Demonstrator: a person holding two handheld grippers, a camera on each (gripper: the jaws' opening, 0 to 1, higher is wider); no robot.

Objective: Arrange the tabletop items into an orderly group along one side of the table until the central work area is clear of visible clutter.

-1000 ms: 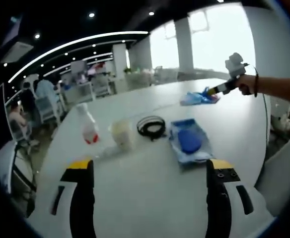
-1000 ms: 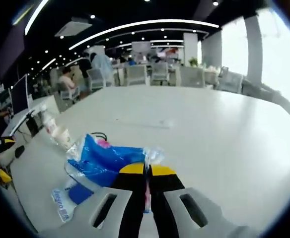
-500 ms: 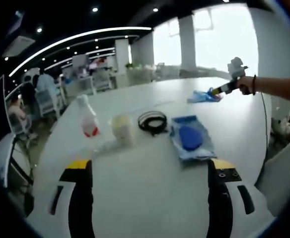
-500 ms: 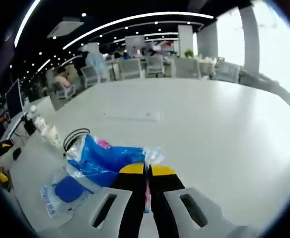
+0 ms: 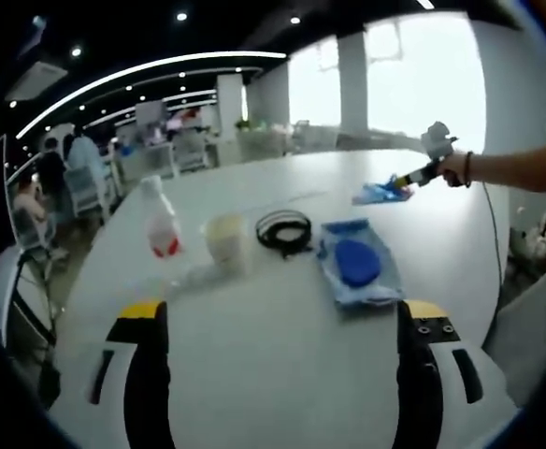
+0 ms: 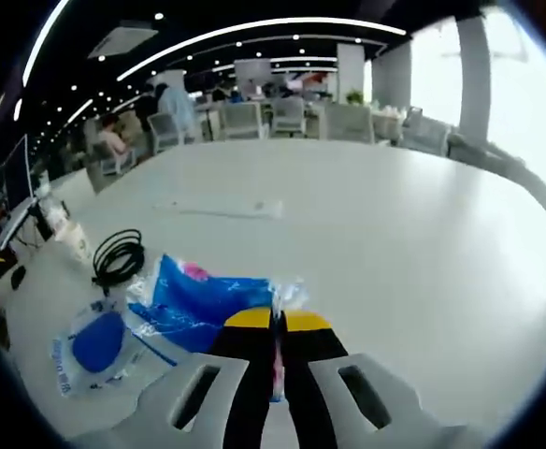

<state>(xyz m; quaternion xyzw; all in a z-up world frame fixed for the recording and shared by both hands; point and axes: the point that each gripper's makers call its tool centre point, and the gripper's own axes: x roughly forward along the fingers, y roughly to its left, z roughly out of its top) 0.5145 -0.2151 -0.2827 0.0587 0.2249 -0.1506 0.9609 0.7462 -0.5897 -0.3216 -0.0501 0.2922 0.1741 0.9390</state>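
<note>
My left gripper (image 5: 282, 323) is open above the white table (image 5: 273, 374), nothing between its jaws. Ahead of it stand a clear bottle with a red label (image 5: 162, 227), a pale cup (image 5: 226, 245), a black coiled cable (image 5: 283, 230) and a flat packet with a blue disc (image 5: 355, 265). My right gripper (image 6: 277, 323) is shut on a blue plastic bag (image 6: 203, 299), held just above the table. In the left gripper view that gripper (image 5: 413, 174) and blue plastic bag (image 5: 379, 193) show far right, held by a person's arm. The black coiled cable (image 6: 118, 254) and blue-disc packet (image 6: 95, 341) lie left of the bag.
A thin white strip (image 6: 222, 210) lies mid-table. The broad white tabletop (image 6: 413, 243) stretches to the right and far side. Office chairs (image 6: 282, 120) and seated people (image 6: 114, 145) line the background. The table's near edge (image 5: 63, 393) curves at left.
My right gripper's view has swung right with the bag still held; cable and packet now sit further left. The left gripper has barely moved.
</note>
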